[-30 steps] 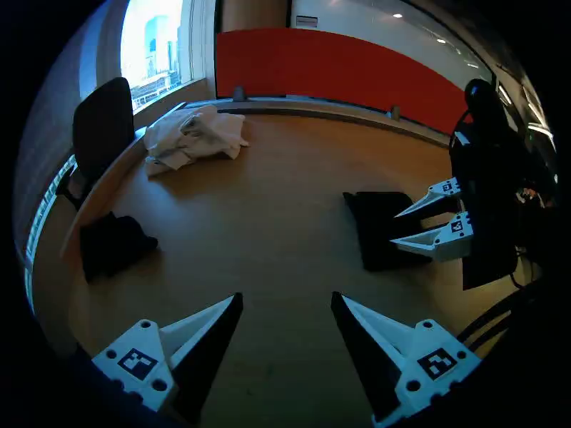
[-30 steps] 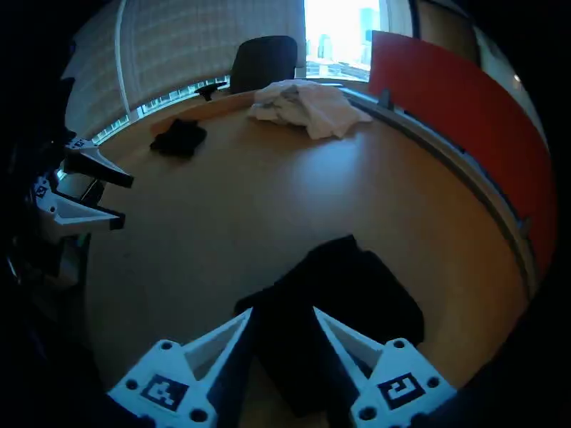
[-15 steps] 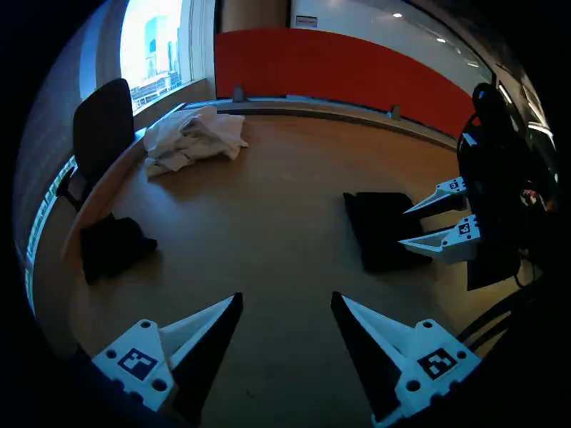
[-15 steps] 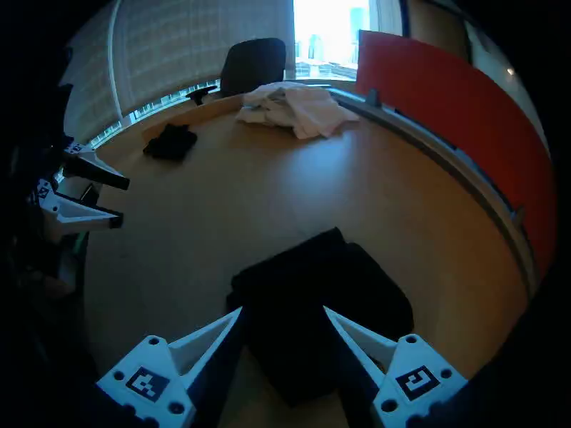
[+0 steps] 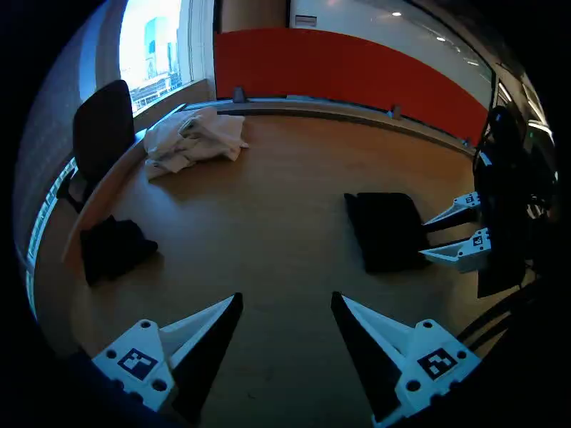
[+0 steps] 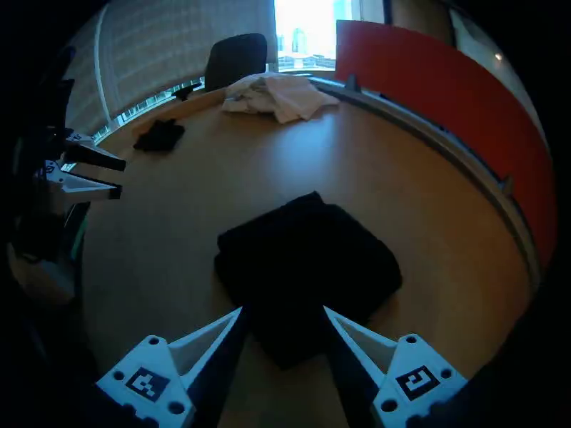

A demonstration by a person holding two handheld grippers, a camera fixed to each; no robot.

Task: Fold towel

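Right tool (image 6: 283, 312) spread, empty, near corner of folded black towel (image 6: 307, 264) between its tips.
Left tool (image 5: 286, 299) spread, empty, over desk (image 5: 250, 214), well apart from towel.

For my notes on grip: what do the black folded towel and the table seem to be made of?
The black folded towel looks like soft matte cloth: it reflects no light and its edges are rounded. The table looks like wood or wood-look laminate, smooth with a slight sheen: warm brown, reflecting window light.
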